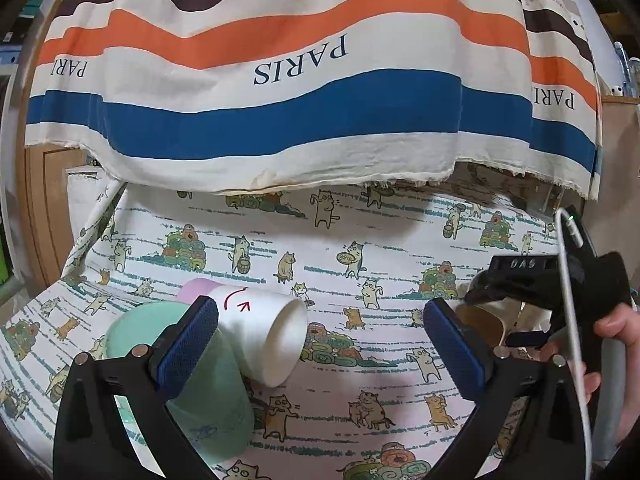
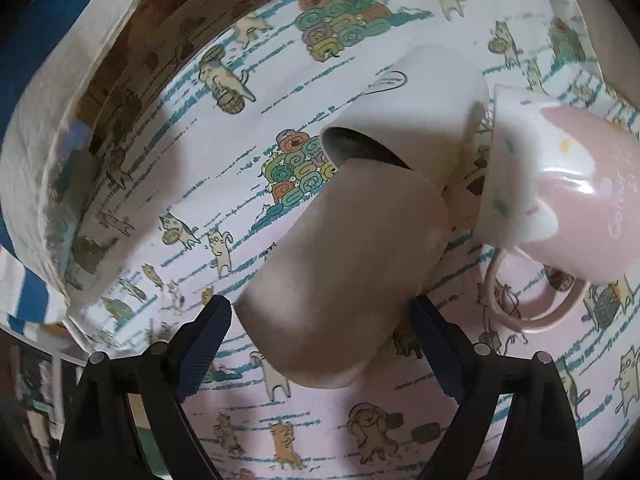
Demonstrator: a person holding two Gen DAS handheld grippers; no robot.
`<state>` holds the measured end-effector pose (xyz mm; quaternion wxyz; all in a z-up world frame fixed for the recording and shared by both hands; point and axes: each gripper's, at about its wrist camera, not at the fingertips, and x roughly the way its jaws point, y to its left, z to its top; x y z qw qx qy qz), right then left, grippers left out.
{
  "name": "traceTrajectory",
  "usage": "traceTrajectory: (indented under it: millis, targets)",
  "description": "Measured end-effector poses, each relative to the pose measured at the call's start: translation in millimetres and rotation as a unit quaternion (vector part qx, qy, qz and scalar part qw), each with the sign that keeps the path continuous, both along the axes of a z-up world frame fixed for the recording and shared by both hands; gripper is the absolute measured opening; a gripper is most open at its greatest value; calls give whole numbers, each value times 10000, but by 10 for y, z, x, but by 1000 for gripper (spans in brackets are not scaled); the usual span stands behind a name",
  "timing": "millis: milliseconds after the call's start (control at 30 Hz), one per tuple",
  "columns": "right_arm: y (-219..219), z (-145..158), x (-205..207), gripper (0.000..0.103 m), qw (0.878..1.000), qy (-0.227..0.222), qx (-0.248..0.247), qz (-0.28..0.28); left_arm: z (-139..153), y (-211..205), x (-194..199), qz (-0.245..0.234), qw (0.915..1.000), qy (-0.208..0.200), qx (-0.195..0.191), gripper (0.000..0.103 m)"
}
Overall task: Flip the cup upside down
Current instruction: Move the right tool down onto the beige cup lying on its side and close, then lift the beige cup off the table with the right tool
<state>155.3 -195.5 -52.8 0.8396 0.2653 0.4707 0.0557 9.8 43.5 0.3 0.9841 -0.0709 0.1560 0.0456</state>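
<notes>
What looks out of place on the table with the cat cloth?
The cups are tumbled together: the white cup lies on its side against the green cup, and the pink mug is tipped over. No spill or damage is visible.

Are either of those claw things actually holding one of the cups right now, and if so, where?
No. The left gripper is wide open over the cloth. The right gripper straddles the brown cup, lying on its side, but its jaws are open, not squeezing it.
</notes>
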Motion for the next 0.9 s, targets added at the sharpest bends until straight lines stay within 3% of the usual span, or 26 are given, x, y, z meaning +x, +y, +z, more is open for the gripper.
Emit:
traceTrajectory:
  millis: [133, 233, 500, 567, 633, 667, 733, 800, 900]
  targets:
    - [-88, 18, -3, 92, 9982, 92, 261, -536, 6, -42, -19, -9, 9999, -59, 107, 102]
    - [-99, -14, 67, 92, 9956, 262, 92, -892, 12, -78, -34, -13, 9997, -109, 217, 102]
    - [-60, -57, 180, 89, 9986, 224, 177, -440, 13, -115, -38, -32, 9993, -135, 338, 102]
    - [-52, -18, 176, 85, 9994, 188, 175, -253, 8, -110, -31, -23, 9994, -109, 318, 102]
    - [-37, 60, 155, 72, 9999, 112, 124, -1, 1, -83, -20, 0, 9996, -79, 265, 102]
    - [-3, 116, 144, 70, 9998, 82, -37, 186, -2, -67, -15, 11, 9997, -60, 229, 102]
    - [34, 207, 110, 52, 9990, -49, -191, 393, -9, -27, 1, 28, 9999, -15, 131, 102]
    - [83, 317, 81, 44, 9968, -121, -538, 587, -14, 0, 6, 54, 10000, 11, 61, 102]
    - [118, 395, 120, 47, 9936, -35, -860, 731, -10, 11, 2, 68, 10000, 13, 20, 102]
